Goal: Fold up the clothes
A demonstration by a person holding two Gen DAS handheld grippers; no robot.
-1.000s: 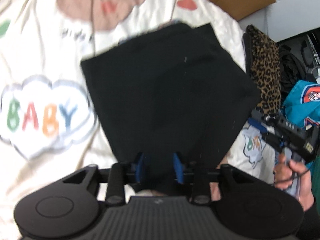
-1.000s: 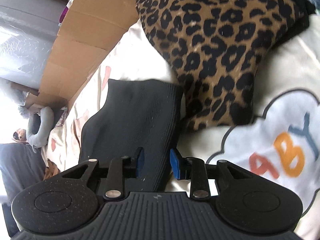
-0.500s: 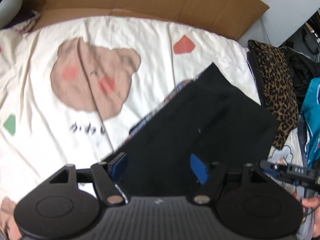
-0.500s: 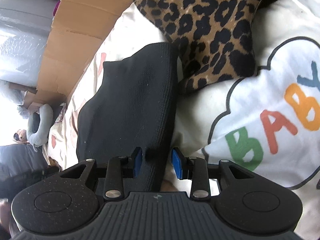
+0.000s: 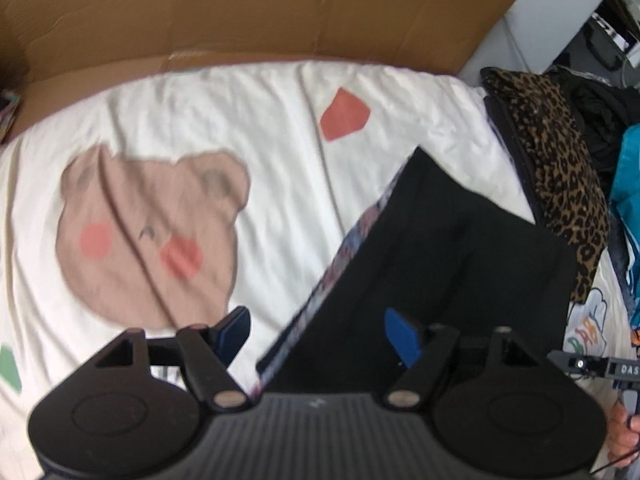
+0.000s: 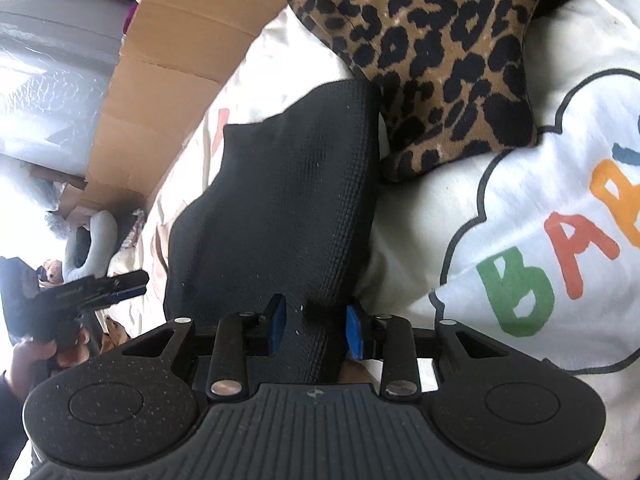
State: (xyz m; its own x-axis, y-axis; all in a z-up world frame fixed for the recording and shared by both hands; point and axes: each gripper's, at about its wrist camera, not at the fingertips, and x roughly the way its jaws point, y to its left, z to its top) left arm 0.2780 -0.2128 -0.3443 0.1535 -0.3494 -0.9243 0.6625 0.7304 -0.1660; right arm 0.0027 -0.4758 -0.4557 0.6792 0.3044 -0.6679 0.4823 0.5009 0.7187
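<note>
A folded black garment [image 5: 448,264] lies on the white printed bed sheet [image 5: 280,128], with a patterned layer showing along its left edge. My left gripper [image 5: 320,330] is open wide above the garment's near left edge and holds nothing. My right gripper [image 6: 316,326] is shut on the black garment [image 6: 288,208] at its near edge, with the knit fabric bunched between the blue pads. The left gripper also shows at the left of the right wrist view [image 6: 96,284].
A leopard-print garment [image 5: 560,184] [image 6: 432,52] lies touching the black garment's far right side. Brown cardboard [image 5: 240,12] stands along the bed's far edge. A teal garment [image 5: 628,184] and dark clothes lie at the right. The sheet's bear print [image 5: 148,232] lies to the left.
My left gripper let go of the black garment, opened wide and pulled back to the left. My right gripper kept its hold and the garment shifted slightly.
</note>
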